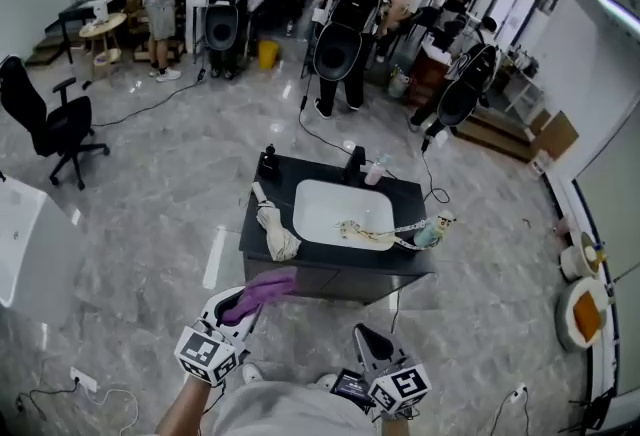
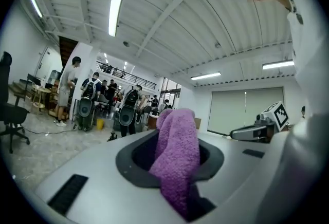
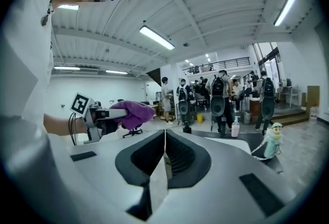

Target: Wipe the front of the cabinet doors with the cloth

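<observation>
A black-topped cabinet (image 1: 262,254) with a white sink (image 1: 325,209) stands ahead of me, and its dark front doors (image 1: 330,282) face me. My left gripper (image 1: 248,302) is shut on a purple cloth (image 1: 266,286), held just short of the left part of the cabinet front. In the left gripper view the cloth (image 2: 178,159) hangs bunched out of the jaws. My right gripper (image 1: 363,333) is lower and to the right, short of the cabinet, shut with nothing in it; its jaws meet in the right gripper view (image 3: 164,159), where the cloth (image 3: 135,113) also shows.
On the counter lie a beige rag (image 1: 278,234), a tap (image 1: 354,165), a soap bottle (image 1: 375,170) and a figurine bottle (image 1: 435,230). A black office chair (image 1: 52,124) stands far left. Several people with backpacks stand behind. Cables cross the marble floor (image 1: 160,224).
</observation>
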The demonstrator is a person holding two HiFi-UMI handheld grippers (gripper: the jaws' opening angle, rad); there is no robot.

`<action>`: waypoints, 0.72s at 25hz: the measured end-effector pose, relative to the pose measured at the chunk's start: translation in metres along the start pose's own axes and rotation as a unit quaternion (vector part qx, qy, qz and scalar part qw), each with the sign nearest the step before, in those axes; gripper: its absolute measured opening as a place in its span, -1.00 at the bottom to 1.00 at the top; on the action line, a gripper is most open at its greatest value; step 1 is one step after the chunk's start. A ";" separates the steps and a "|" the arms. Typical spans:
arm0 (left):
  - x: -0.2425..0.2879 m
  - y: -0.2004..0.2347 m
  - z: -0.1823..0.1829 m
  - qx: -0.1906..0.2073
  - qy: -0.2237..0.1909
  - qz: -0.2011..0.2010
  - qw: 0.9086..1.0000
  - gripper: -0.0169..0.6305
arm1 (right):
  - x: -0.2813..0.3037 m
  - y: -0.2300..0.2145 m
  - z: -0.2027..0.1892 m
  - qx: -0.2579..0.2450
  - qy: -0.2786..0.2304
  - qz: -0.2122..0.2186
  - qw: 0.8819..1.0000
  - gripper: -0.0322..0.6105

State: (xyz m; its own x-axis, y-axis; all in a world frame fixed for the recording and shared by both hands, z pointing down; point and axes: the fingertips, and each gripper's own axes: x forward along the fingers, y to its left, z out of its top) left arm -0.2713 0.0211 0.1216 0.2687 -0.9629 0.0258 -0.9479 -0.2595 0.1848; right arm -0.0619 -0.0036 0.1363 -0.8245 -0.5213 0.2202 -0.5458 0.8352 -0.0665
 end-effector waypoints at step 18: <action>-0.042 -0.122 -0.028 -0.045 0.004 0.102 0.994 -0.66 | -0.068 -0.022 -0.003 0.060 -0.058 0.076 0.994 -0.81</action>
State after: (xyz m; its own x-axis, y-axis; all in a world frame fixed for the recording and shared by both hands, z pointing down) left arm -0.1617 0.0951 0.1259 0.0746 -0.9941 0.0789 -0.9637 -0.0515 0.2619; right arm 0.0066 0.0137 0.1258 -0.9063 -0.4138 0.0856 -0.4225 0.8824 -0.2069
